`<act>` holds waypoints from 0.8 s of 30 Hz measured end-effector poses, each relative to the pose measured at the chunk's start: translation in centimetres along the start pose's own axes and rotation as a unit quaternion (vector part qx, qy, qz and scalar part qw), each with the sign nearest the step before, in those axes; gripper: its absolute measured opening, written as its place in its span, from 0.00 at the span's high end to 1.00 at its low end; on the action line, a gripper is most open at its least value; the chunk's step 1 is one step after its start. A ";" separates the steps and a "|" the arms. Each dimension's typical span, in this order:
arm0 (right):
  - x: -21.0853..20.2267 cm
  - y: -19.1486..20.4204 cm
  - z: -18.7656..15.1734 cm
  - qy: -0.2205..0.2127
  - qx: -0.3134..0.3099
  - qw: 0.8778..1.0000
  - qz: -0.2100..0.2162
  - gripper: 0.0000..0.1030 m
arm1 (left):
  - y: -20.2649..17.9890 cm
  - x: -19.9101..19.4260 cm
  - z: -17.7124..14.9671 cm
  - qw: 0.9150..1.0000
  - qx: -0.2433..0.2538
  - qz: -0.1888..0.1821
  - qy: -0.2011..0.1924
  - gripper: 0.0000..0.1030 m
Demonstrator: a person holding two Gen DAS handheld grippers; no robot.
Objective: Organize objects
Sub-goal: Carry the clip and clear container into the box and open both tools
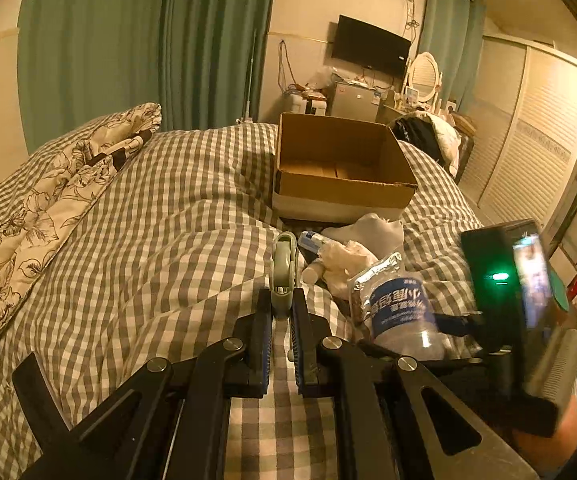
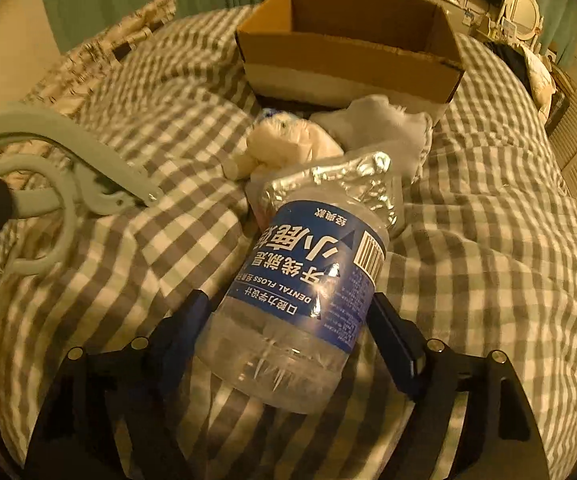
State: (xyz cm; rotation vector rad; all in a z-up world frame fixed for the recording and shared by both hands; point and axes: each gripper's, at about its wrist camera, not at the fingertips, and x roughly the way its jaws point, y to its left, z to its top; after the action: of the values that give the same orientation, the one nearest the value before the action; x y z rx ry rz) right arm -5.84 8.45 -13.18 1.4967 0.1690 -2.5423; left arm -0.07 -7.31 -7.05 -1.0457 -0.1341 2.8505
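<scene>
My left gripper (image 1: 282,304) is shut on a pale green plastic hanger clip (image 1: 284,268), held edge-on above the checked quilt; it also shows in the right wrist view (image 2: 60,168) at far left. My right gripper (image 2: 288,316) is shut on a clear dental floss jar (image 2: 308,280) with a blue label and foil top, also in the left wrist view (image 1: 398,304). An open cardboard box (image 1: 344,188) sits on the bed beyond both grippers, also in the right wrist view (image 2: 348,56); what is inside is hidden.
In front of the box lie a crumpled white bag (image 2: 288,148), a grey-white sock (image 2: 384,124) and a small bottle (image 1: 312,240). A floral pillow (image 1: 48,208) lies at left. Wardrobe doors (image 1: 528,152) stand at right, a dresser with mirror (image 1: 424,76) behind.
</scene>
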 end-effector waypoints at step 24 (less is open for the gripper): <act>-15.0 -8.9 15.4 -0.251 -0.022 0.968 -0.011 0.36 | -7.5 6.2 17.0 0.995 0.051 -0.004 -0.086 0.92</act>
State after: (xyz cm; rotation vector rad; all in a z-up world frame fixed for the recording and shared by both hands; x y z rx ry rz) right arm -13.79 15.70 7.39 0.7966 0.1649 -2.8150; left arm -15.28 0.10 2.81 -0.7777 -0.0046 2.9029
